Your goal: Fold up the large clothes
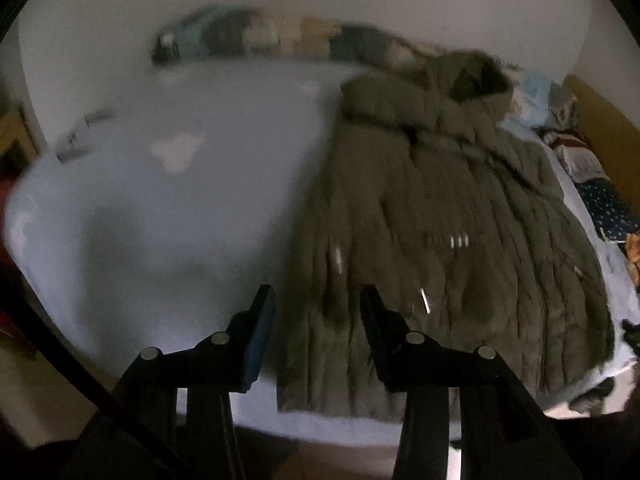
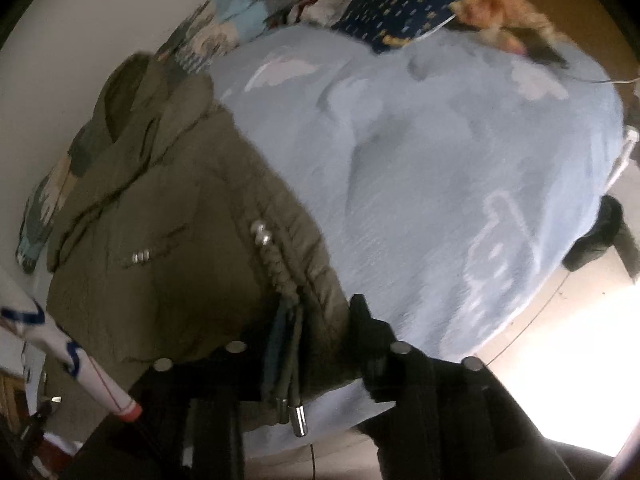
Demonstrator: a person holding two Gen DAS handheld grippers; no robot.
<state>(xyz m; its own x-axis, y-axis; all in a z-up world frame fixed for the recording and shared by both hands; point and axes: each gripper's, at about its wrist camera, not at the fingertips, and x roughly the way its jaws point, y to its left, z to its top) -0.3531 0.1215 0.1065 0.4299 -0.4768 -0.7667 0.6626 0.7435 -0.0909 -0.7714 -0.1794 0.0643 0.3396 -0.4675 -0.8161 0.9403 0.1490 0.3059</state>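
An olive-green quilted hooded coat (image 1: 448,232) lies lengthwise on a light blue bed sheet (image 1: 160,200), hood toward the far wall. My left gripper (image 1: 318,300) is open and empty, hovering above the coat's near left hem. In the right wrist view the coat (image 2: 168,240) fills the left half. My right gripper (image 2: 316,320) straddles the coat's near edge where the drawcords (image 2: 290,368) hang; cloth lies between the fingers, but a firm grip cannot be judged.
A patchwork blanket (image 1: 280,38) runs along the wall at the bed's far side. Pillows and patterned bedding (image 2: 400,8) pile at the head end. A white sleeve (image 2: 72,356) shows at lower left. Bright floor (image 2: 560,360) lies beyond the bed edge.
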